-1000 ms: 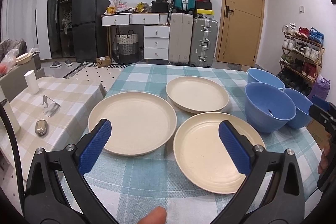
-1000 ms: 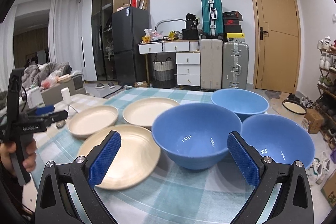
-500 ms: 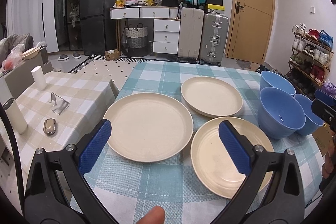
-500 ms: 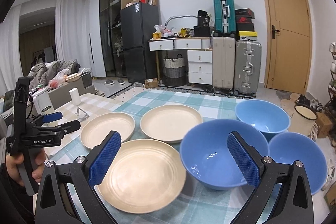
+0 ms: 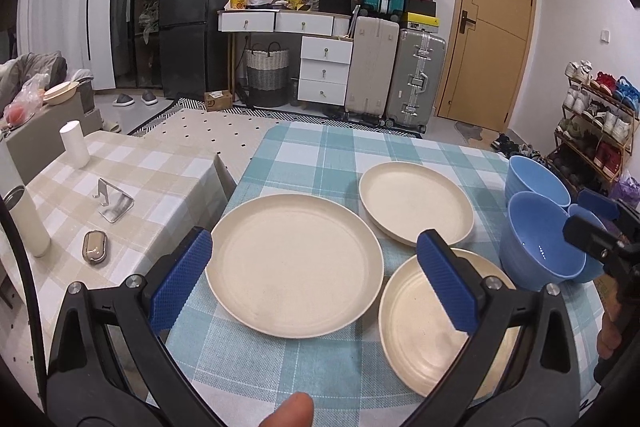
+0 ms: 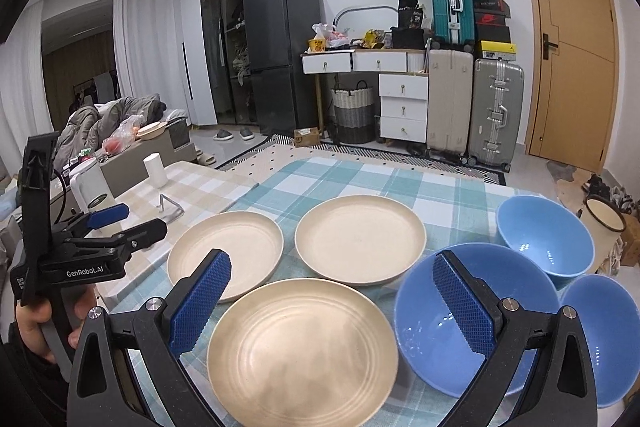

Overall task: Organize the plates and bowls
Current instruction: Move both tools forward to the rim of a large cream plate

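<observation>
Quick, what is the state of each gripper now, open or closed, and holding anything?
Left gripper: open, holding nothing, above the cream plates.
Right gripper: open, holding nothing, above a cream plate and a blue bowl.

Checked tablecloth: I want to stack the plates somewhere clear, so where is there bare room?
The far end of the checked tablecloth, beyond the far plate and far bowl, lies bare. Bare too is the near strip before the largest plate. The middle, with three plates and three bowls, is crowded.
</observation>
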A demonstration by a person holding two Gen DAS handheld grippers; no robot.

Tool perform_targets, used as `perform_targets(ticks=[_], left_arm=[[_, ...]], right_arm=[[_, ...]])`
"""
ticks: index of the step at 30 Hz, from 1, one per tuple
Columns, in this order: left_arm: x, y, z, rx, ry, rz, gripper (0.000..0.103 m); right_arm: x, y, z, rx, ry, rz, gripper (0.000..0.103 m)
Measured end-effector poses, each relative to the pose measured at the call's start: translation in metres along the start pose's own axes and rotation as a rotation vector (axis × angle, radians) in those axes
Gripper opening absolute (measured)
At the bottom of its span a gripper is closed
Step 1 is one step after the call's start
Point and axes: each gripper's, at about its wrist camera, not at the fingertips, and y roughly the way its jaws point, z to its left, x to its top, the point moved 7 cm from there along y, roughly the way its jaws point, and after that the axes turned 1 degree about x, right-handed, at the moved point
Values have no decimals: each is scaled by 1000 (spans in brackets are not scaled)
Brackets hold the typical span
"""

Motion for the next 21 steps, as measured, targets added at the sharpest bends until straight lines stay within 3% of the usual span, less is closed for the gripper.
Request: perform_targets(ticks=[15,21], left_arm=[[0,49,38,57,-27,63,102],[-10,68,48,74,-23,93,102]], right_arm=[[8,71,31,55,-28,68,102],[12,96,46,73,-52,98,97]])
